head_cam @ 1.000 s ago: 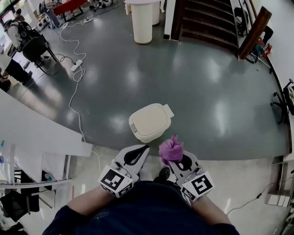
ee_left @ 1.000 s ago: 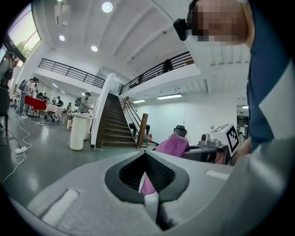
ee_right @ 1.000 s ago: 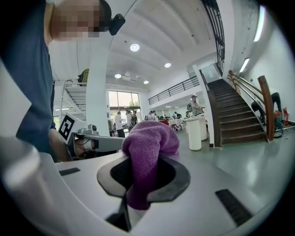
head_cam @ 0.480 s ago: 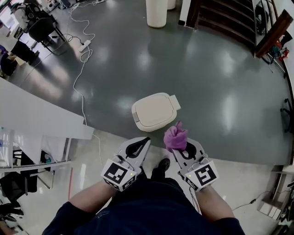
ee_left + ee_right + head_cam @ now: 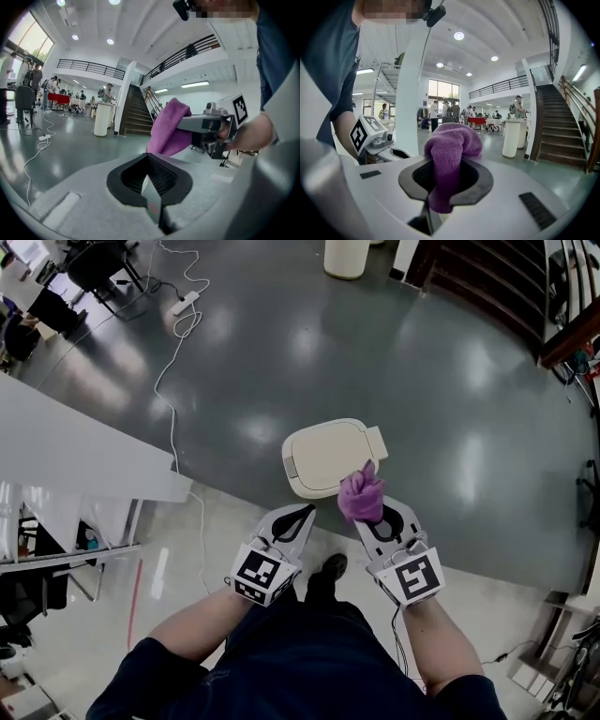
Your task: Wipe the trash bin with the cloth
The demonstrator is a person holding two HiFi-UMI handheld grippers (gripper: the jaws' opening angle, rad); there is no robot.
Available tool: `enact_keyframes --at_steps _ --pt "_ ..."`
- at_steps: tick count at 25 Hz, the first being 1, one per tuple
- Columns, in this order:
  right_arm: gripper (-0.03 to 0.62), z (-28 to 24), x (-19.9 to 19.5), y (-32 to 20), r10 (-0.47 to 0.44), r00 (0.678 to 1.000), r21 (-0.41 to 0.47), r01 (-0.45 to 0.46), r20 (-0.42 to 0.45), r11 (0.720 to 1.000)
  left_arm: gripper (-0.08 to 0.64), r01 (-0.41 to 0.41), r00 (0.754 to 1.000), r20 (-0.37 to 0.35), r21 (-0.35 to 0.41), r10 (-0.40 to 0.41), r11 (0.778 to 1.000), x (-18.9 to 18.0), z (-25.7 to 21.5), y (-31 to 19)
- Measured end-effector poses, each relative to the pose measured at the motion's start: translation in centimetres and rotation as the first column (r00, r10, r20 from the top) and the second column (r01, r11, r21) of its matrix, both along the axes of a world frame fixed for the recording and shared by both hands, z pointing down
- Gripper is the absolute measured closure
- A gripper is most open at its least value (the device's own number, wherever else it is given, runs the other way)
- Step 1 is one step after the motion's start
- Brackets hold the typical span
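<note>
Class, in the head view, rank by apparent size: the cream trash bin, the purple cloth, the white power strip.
Largest: trash bin.
Then: purple cloth.
Smallest: power strip, though it lies farther from the camera, so its real size is unsure.

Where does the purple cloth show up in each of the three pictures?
Head view: centre, purple cloth in the right hand-held gripper, at the trash bin's lower edge.
Left gripper view: right of centre, poking from that hand-held gripper.
Right gripper view: dead centre, between the jaws.
Shared landmark: the dark staircase.
</note>
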State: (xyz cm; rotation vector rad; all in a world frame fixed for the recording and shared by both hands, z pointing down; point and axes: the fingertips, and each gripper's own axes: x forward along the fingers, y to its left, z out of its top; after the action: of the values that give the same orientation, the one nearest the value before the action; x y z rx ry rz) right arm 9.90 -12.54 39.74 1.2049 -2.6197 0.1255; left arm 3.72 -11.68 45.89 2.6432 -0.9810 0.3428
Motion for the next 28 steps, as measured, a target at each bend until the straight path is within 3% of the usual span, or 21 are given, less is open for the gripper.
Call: enact_keyframes --at_steps 7,13,20,25,28 --pt "0.522 6.1 -1.8 -5.3 -0.043 0.992 -0.005 0.043 -0.120 0.999 0.569 0.017 0.999 0.034 -0.046 -0.016 0.999 -0.4 8.2 -3.3" --pt "0.522 11.9 -4.2 -9.3 -0.064 0.985 -0.024 0.061 -0.160 0.998 0.569 0.036 0.997 0.068 -0.058 -0.032 0.998 -1.0 14.3 -5.0" --pt "0.522 18.8 -7.3 -13.6 -0.111 0.971 -0.070 0.098 -0.214 0.993 0.569 0.020 0.998 0.058 -0.048 -0.017 0.999 -1.5 19.6 -6.8" --pt "0.522 22.7 -9.3 -16.6 -0.166 0.933 -0.075 0.150 -0.319 0.986 0.569 -0.011 0.998 0.055 -0.035 0.012 0.999 -1.3 22.0 -7.5" --pt "0.522 24.9 -10.3 -17.9 -0.210 0.888 -0.085 0.192 -0.409 0.978 0.569 -0.014 0.998 0.056 -0.026 0.016 1.000 -0.8 22.7 -8.0"
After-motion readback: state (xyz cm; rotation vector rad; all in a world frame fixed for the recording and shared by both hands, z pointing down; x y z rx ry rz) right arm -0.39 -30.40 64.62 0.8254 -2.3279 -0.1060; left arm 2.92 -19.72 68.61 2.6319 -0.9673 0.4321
